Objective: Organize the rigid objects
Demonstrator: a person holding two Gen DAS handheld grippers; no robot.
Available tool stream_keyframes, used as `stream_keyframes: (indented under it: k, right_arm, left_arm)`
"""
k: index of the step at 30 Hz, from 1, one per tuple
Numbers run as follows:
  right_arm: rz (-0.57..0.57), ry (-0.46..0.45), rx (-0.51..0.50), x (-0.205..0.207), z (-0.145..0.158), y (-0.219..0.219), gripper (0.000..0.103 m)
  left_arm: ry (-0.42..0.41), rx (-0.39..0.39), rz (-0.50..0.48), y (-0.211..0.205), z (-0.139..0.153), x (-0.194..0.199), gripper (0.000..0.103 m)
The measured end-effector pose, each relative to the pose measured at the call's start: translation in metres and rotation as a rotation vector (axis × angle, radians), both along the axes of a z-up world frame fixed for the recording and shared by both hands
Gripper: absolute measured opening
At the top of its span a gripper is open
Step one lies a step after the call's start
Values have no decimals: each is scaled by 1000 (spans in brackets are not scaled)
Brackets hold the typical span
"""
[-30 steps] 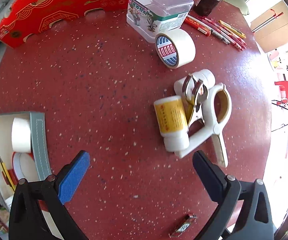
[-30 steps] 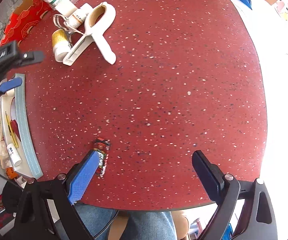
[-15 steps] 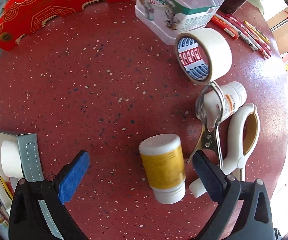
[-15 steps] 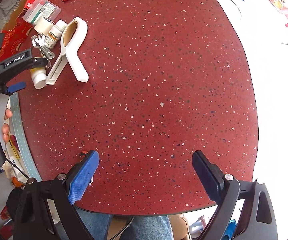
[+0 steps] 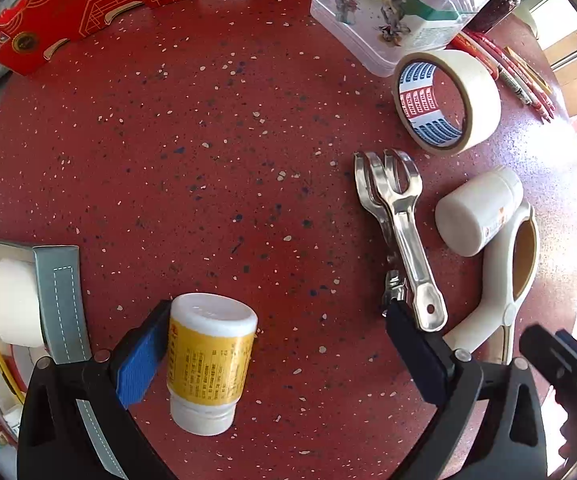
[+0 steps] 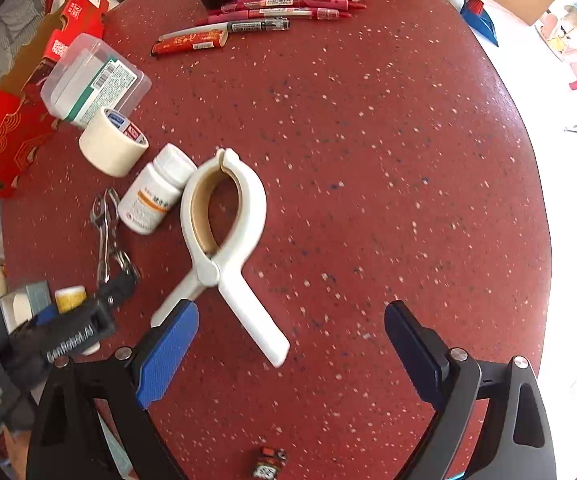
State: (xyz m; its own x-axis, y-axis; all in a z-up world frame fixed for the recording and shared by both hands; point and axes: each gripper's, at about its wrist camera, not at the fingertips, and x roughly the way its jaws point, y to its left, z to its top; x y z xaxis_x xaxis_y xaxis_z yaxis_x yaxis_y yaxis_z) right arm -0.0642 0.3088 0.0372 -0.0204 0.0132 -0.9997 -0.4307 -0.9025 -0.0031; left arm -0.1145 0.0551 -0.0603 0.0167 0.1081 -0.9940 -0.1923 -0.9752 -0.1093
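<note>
Both grippers gape: left gripper [image 5: 276, 354] brackets the yellow-labelled white pill bottle [image 5: 207, 364], blue pad touching; right gripper [image 6: 292, 354] straddles the white plastic spring clamp [image 6: 224, 236], whose handle-end hides behind its pad.

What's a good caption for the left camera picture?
Open left claw around a yellow bottle on the red table.

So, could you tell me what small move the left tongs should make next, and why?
Probably close the left tongs on the yellow-labelled bottle. The bottle lies on its side between the two pads, the blue pad already against it and the other still well apart, so the tongs are open and nothing is gripped yet. The grey-edged box sits just beside them.
</note>
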Motion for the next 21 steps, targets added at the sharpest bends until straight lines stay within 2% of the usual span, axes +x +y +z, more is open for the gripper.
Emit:
stream_keyframes:
  k: [3,7,9,10,12,14,21]
  right_arm:
    - [27,-33,48,-25,-11,-10,95]
    - [28,-77,44,-48,-27,-9,95]
    - [77,-82,77,-55,-29,-15,90]
    - [108,-70,88,-55,-29,-22,90]
    - [152,-52,97,-55,-24,-23,80]
    - [138,-55,93,-48,-20,-20,76]
    - [181,-78,89,-57,-19,-21,77]
  left_arm:
    - [11,4,-11,-4,1,7,103]
    - [30,-12,-36,8,6,18,103]
    - [33,-20,-26,17,7,23,103]
    - [29,-21,-17,20,9,24,103]
    - [25,-33,-16,33,10,26,103]
    - [35,-35,-20,41,13,32,103]
    - [30,-35,-2,48,13,40,103]
